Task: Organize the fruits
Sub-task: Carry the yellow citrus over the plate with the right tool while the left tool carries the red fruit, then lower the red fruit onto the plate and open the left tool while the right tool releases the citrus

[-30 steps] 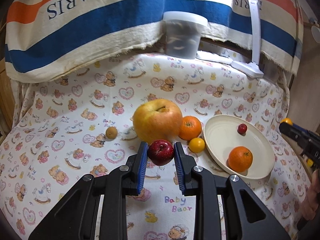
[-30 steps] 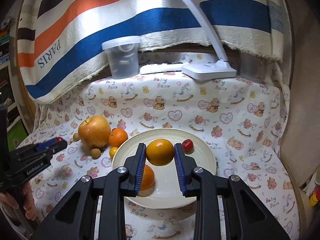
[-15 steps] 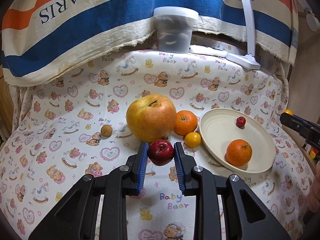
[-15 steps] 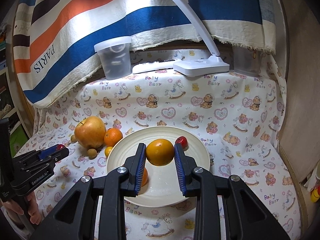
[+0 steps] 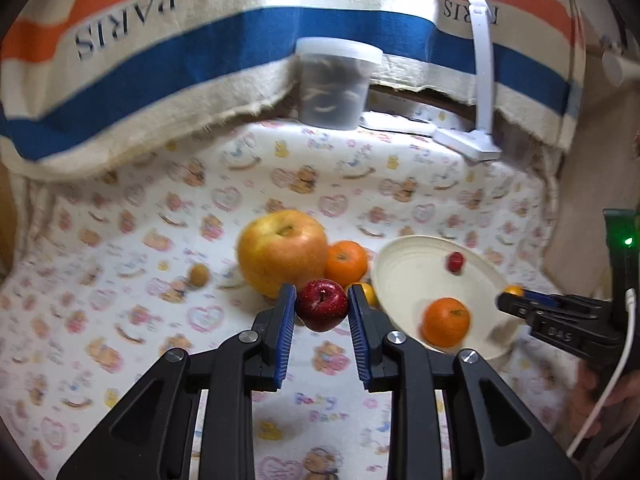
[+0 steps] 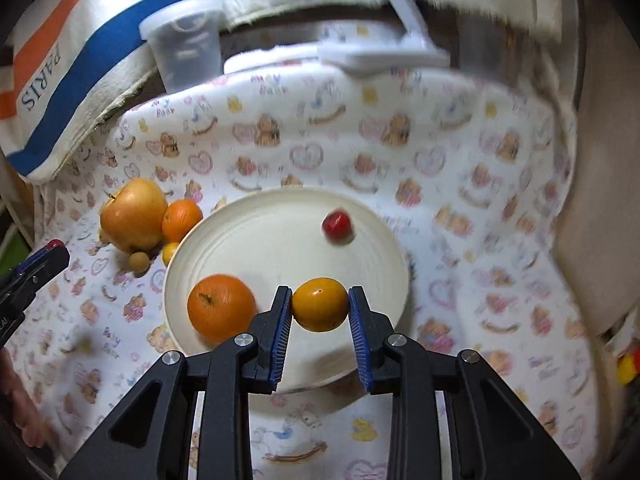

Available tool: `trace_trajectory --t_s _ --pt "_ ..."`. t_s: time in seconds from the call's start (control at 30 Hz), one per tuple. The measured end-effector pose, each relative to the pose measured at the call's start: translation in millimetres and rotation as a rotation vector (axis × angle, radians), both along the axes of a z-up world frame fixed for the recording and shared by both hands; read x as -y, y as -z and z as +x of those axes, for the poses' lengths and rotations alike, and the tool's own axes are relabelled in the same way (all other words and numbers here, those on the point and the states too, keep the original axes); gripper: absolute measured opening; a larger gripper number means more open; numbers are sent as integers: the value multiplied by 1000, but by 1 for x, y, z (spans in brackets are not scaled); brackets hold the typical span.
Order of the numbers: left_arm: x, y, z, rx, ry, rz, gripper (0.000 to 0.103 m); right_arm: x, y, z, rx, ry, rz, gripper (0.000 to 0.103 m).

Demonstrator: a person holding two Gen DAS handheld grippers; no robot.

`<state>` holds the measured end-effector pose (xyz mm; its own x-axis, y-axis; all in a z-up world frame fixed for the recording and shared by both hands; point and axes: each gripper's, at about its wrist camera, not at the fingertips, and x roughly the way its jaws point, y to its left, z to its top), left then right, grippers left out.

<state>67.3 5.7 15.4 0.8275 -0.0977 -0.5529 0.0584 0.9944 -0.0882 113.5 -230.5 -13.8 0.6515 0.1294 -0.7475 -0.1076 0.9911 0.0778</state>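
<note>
Seen from the left wrist, the left tongs [image 5: 322, 312] gripped a small red apple [image 5: 322, 310] above the cloth-covered counter [image 5: 120, 280], in front of the big yellow apple [image 5: 282, 254] and left of the cream plate [image 5: 404, 252]. From the right wrist, the right tongs [image 6: 320, 306] clamped a yellow-orange fruit [image 6: 320, 304] over the plate's near edge, beside the orange [image 6: 222, 308] lying there. Setting it down well likely meant lowering onto bare plate clear of the orange before releasing, so nothing rolled.
</note>
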Motion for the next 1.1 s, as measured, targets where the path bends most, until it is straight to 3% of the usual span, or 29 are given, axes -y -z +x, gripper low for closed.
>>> trace_trajectory --t_s 0.07,0.3,0.67,0.73,0.83,1.0,1.1 --pt "11 -4 -1 14 20 48 25 1 2 1 -6 -2 -5 30" --pt "51 -24 -1 38 83 108 25 4 6 6 -41 -13 11 30" --pt "82 -41 37 -12 128 1 25 20 15 19 -85 14 64 30" --pt "83 -38 44 -27 135 -14 25 23 13 19 -80 24 63 33" --pt "84 -27 51 -56 146 -20 25 29 7 18 -60 40 89 49" --pt "79 7 70 -201 204 -113 25 35 -2 14 -27 62 102 50" --pt "82 20 76 -250 229 -122 25 37 -4 13 -27 63 116 50"
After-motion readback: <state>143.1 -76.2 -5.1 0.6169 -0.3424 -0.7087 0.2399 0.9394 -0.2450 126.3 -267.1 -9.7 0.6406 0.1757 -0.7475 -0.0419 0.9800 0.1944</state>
